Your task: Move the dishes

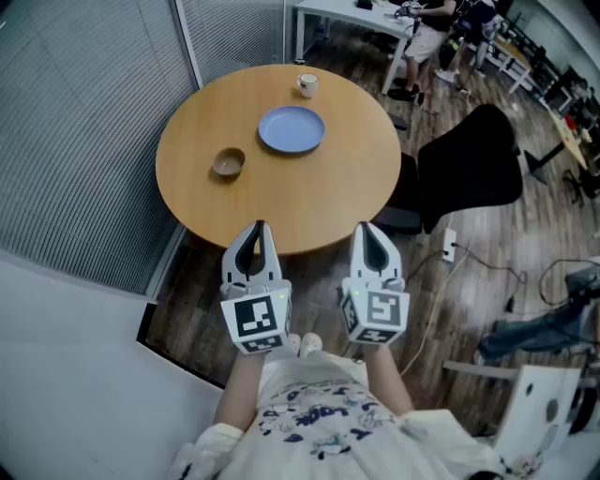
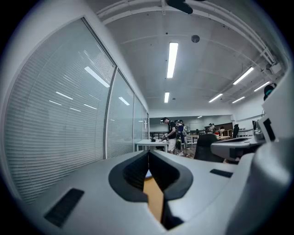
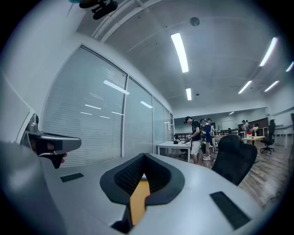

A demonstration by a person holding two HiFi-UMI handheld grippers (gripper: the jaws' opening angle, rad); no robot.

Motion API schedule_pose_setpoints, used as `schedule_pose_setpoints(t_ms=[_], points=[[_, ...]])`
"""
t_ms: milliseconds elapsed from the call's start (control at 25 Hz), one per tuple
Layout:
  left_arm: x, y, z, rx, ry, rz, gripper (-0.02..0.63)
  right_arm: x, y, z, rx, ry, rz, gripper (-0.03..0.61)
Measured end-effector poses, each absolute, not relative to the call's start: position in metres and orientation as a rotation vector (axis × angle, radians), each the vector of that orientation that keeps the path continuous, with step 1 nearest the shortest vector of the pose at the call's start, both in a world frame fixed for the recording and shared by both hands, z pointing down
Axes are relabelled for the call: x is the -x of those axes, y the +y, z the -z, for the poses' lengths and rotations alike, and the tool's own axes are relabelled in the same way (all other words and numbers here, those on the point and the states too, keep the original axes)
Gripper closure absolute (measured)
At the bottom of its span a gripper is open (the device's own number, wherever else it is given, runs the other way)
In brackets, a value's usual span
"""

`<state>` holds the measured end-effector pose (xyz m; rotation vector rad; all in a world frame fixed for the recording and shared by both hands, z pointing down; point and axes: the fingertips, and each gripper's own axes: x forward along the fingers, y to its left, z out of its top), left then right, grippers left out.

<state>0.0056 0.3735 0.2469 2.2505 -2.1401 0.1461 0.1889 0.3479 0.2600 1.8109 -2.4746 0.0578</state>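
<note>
On the round wooden table (image 1: 337, 192) lie a light blue plate (image 1: 292, 128), a small brown bowl (image 1: 228, 163) to its left and a white cup (image 1: 307, 84) near the far edge. My left gripper (image 1: 260, 225) and right gripper (image 1: 364, 227) hover side by side over the table's near edge, both shut and empty, well short of the dishes. In the left gripper view the left gripper (image 2: 148, 153) has its jaws closed, with a sliver of tabletop behind. The right gripper (image 3: 144, 156) in its own view looks the same.
A black office chair (image 1: 469, 169) stands right of the table, with cables on the wooden floor beyond it. Blinds and a glass partition (image 1: 84, 122) run along the left. White desks (image 1: 352, 17) with people stand at the back.
</note>
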Motion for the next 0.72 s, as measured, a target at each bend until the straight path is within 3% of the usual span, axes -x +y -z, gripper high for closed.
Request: schedule_pose_setpoints(t_ms=[720], points=[[-0.017, 0.355, -0.26, -2.222, -2.16, -0.156, 0.609, -0.202, 0.325, -0.272, -1.809, -2.489, -0.09, 0.578]])
